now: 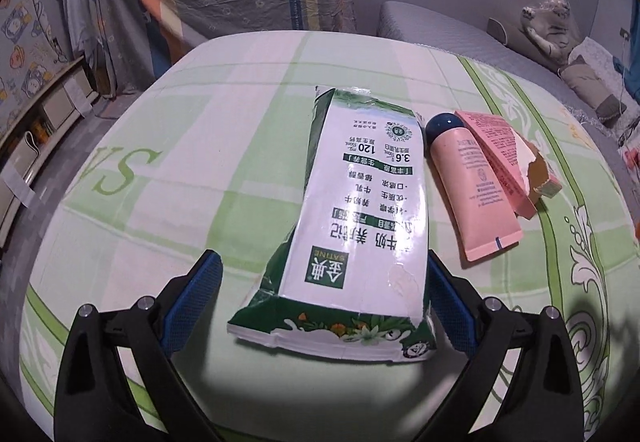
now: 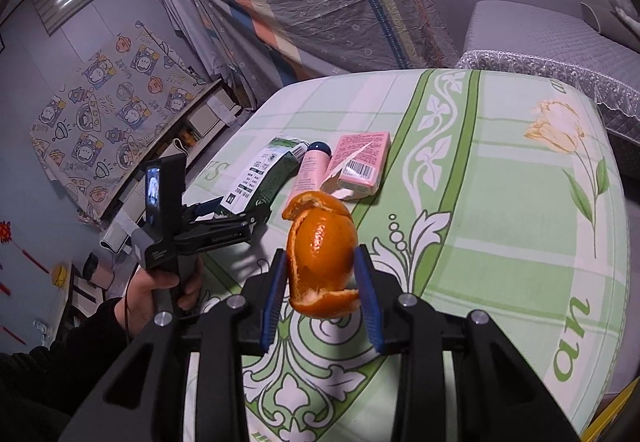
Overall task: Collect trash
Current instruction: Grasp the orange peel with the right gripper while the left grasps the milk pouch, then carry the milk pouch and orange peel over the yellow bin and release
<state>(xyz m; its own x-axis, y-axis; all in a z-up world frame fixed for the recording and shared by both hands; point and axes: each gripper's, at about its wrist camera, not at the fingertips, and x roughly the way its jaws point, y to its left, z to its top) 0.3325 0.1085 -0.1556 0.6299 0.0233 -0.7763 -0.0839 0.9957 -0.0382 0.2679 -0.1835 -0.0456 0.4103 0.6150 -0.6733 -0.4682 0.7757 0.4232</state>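
A: Left wrist view: left gripper [image 1: 324, 274] has its blue pads spread wide, one on each side of the near end of the milk carton [image 1: 352, 218]. Contact?

B: Right pad sits at the carton's edge; touching or not, cannot tell. Left pad stands clear of it. Carton lies flat on the green-and-white tablecloth [image 1: 160, 170].

A: Beside the carton?

B: Pink tube [image 1: 468, 190] with a dark cap, just to its right, and a torn pink box [image 1: 508, 158] against the tube.

A: Right wrist view?

B: Right gripper [image 2: 322, 274] is clamped on an orange peel [image 2: 322, 254], a pad on each side, peel held above the tablecloth [image 2: 500, 202]. Carton [image 2: 256, 178], tube [image 2: 312, 170] and box [image 2: 360, 162] lie farther back, with the left gripper [image 2: 236, 212] at the carton, held in the person's hand [image 2: 164, 294].
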